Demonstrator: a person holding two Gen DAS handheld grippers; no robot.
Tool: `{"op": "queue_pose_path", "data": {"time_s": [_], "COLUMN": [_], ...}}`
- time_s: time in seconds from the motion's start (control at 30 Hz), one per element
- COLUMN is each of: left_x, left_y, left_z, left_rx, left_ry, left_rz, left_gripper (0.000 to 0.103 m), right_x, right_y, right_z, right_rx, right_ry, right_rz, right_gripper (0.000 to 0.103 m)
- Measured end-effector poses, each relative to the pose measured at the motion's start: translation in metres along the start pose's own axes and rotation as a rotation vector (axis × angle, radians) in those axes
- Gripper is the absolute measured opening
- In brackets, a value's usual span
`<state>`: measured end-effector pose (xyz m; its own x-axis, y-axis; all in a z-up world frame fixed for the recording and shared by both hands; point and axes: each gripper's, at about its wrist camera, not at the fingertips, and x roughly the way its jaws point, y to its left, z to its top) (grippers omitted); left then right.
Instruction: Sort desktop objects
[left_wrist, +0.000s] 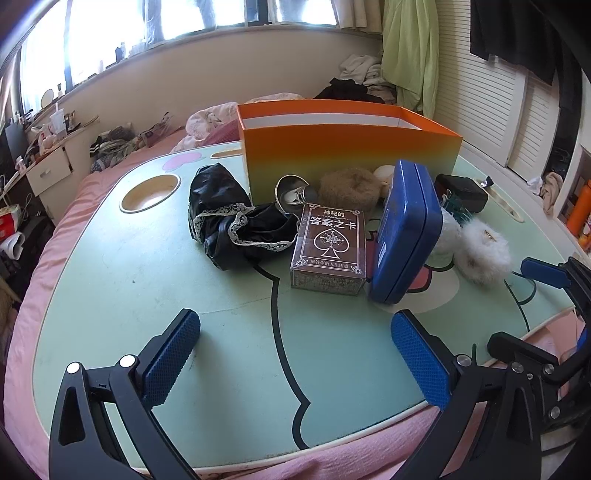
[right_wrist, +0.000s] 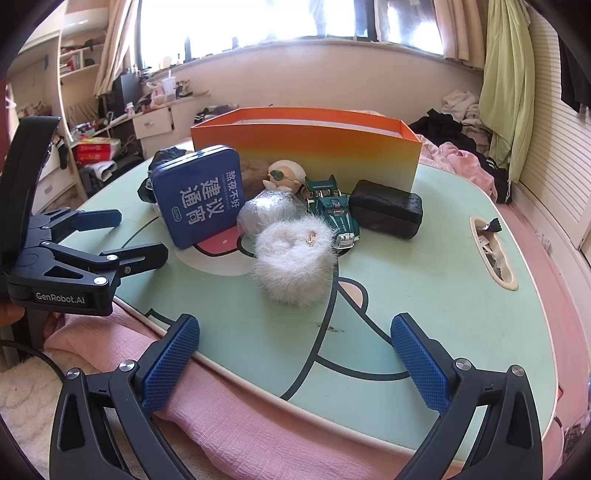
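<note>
In the left wrist view, the left gripper is hovering wide and empty before the card box and upright blue tin, with the orange box behind. In the right wrist view, the right gripper is likewise gaping empty near the white fur ball; sorting is judged unstarted, requiring a first grasp.
</note>
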<state>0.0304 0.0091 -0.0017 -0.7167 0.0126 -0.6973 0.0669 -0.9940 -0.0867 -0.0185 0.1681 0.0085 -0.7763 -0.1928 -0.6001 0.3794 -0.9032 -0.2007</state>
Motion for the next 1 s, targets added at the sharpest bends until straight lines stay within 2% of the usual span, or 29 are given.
{"op": "queue_pose_path", "data": {"time_s": [1.0], "left_x": [-0.0005], "left_y": [0.0009], "left_z": [0.0003], "left_rx": [-0.002], "left_ry": [-0.001], "left_rz": [0.0], "left_gripper": [0.103], "right_x": [0.0], "right_y": [0.0007], "right_z": [-0.001], "right_rx": [-0.03], "right_ry": [-0.006], "right_rz": [0.047], "right_gripper": [0.103]}}
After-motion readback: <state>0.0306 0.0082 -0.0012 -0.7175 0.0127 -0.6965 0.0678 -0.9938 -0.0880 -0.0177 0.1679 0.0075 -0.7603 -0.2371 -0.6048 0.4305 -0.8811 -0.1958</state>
